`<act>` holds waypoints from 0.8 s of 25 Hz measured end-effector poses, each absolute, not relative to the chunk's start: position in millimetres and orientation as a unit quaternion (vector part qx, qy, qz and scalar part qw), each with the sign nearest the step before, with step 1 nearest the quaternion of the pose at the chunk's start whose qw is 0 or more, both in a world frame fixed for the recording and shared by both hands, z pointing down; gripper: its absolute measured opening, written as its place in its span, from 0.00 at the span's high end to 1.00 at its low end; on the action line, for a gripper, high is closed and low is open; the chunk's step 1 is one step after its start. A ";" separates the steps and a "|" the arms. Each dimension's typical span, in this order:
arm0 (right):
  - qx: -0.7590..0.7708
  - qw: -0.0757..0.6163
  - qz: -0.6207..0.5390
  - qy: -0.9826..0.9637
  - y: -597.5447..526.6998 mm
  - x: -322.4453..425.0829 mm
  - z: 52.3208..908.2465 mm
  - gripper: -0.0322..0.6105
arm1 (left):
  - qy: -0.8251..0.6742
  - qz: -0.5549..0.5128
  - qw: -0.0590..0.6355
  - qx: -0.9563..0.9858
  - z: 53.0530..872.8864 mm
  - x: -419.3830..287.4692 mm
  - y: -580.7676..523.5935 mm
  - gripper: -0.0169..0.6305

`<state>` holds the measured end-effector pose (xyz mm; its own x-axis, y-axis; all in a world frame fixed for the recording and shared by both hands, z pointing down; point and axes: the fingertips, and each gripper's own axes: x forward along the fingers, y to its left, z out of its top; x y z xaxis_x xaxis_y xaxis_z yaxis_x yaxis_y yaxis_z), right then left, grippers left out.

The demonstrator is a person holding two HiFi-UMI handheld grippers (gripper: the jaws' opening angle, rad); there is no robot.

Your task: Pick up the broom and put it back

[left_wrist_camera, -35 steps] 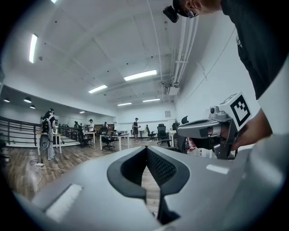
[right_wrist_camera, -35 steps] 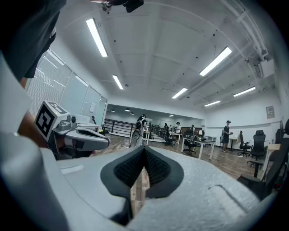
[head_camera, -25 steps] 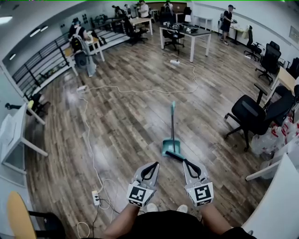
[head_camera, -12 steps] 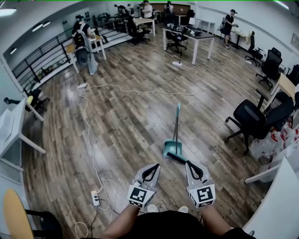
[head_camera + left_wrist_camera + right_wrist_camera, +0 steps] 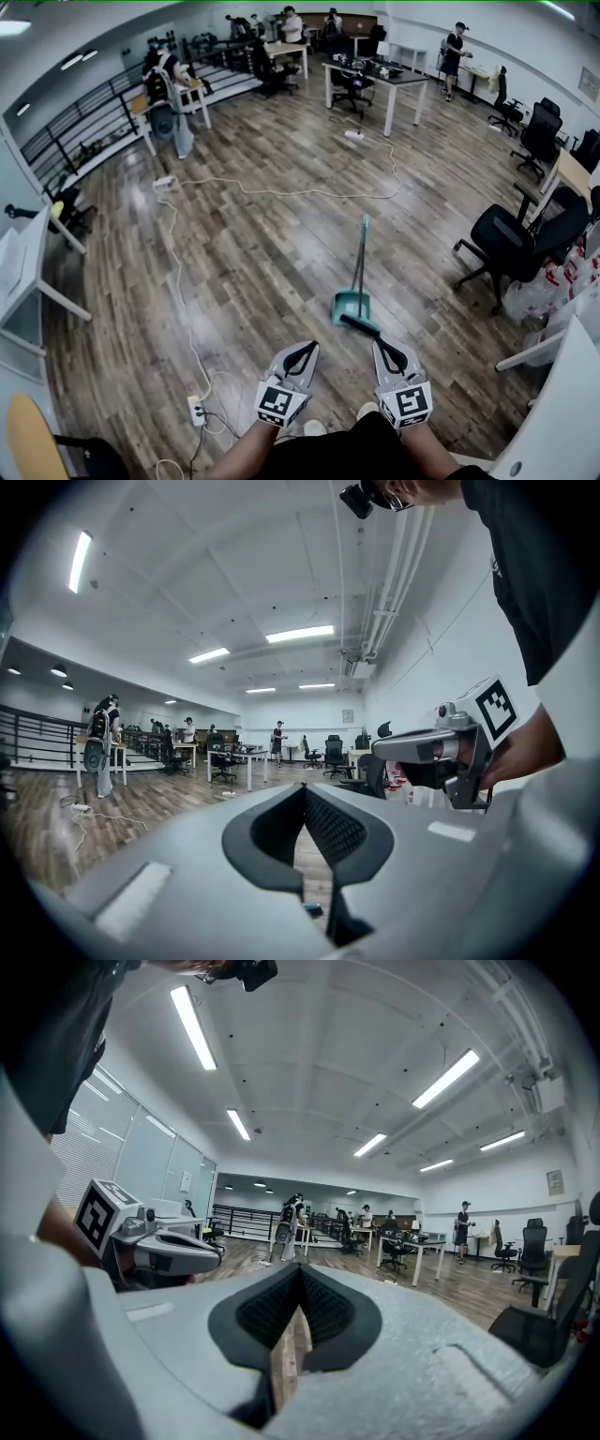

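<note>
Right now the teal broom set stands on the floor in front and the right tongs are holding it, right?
No. The right tongs hold nothing: the right gripper view shows them shut and empty. The teal broom set stands on the floor in front.

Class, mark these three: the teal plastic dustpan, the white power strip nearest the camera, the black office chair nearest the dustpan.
teal plastic dustpan point(image 5: 349, 304), head view, on its scoop.
white power strip point(image 5: 197, 410), head view, on its body.
black office chair point(image 5: 497, 234), head view, on its seat.
</note>
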<state>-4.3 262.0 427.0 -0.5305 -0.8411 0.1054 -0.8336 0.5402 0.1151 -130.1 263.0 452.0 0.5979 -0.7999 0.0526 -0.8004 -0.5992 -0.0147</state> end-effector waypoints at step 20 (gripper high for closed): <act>0.483 0.060 -0.020 -0.874 136.0 86.4 430.6 0.95 | -0.451 0.039 0.006 0.891 455.8 -44.1 137.6 0.95</act>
